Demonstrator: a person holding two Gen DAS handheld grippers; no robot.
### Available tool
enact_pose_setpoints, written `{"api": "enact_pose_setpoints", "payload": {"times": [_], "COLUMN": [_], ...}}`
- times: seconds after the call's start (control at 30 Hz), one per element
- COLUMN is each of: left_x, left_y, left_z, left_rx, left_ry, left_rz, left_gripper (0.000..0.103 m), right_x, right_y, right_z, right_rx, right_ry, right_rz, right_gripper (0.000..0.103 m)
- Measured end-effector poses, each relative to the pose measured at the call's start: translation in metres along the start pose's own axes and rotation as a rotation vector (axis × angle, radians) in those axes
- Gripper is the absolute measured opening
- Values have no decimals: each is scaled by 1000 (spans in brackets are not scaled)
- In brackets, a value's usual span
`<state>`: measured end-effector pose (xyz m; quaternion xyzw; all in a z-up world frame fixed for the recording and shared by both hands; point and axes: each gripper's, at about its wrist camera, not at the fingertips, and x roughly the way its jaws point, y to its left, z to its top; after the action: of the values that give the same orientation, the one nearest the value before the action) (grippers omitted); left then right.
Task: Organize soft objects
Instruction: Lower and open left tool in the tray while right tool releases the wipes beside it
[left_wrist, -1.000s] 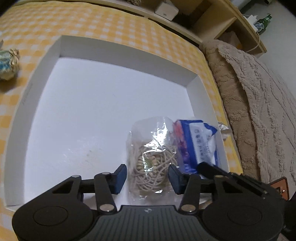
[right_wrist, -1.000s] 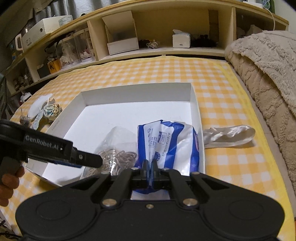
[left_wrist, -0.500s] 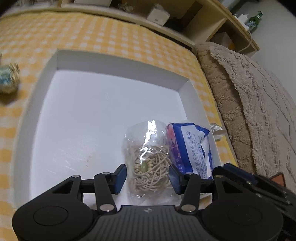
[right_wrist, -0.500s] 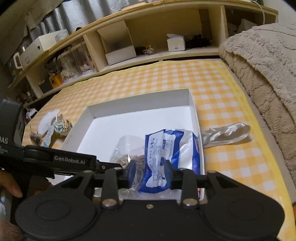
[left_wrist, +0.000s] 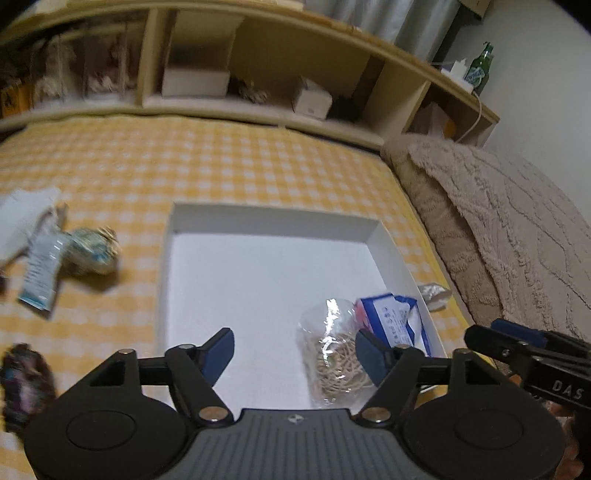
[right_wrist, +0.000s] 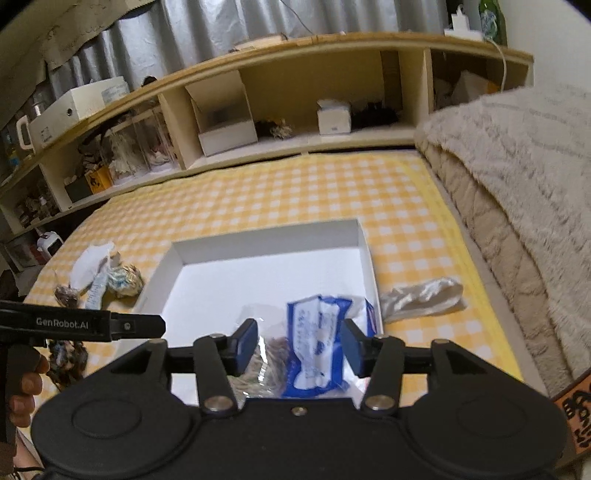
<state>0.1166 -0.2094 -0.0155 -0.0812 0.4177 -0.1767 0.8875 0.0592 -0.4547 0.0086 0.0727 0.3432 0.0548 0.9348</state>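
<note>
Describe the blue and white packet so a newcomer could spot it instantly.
Find the shallow white cardboard tray on the yellow checked cloth. The blue and white plastic packet lies against its right wall; unlike the clear bag of beige cord beside it, it is opaque and printed.

My left wrist camera looks down along my left hand-held gripper (left_wrist: 293, 352) from close above the shallow white cardboard tray (left_wrist: 391, 254). My right one, over my right hand-held gripper (right_wrist: 297, 345), faces likewise; both share the tray (right_wrist: 365, 247) and the wooden shelf (right_wrist: 295, 55) beyond.
</note>
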Motion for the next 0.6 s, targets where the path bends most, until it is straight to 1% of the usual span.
{"api": "enact_pose_setpoints", "payload": {"times": [0.17,0.33,0.43,0.5,0.53,0.6], "left_x": [-30,-58,-76,-86,-91,-100], "left_y": [8,17,23,27,29,34], "left_z": [1,-1,-4,-7,-9,-11], "left_rx": [19,35,51,61,65,70], "left_ry": [-44,-84,-109,-126,-136,-149], "left_rz": [26,40,58,67,68,65], "left_gripper": [84,94,99,102,103,103], "right_x": [-20,-38,-51,-58,-61,-68], "right_y": [21,36,44,50,54,60], "right_z": [7,9,7,6,6,5], "right_rx": [-33,-22,-20,-24,-27,-37], "right_ry": [-12,-23,-43,-54,-59,-67], "right_rz": [-18,-40,-56,-69,-77,-92], "right_gripper": [64,72,77,83,85,91]}}
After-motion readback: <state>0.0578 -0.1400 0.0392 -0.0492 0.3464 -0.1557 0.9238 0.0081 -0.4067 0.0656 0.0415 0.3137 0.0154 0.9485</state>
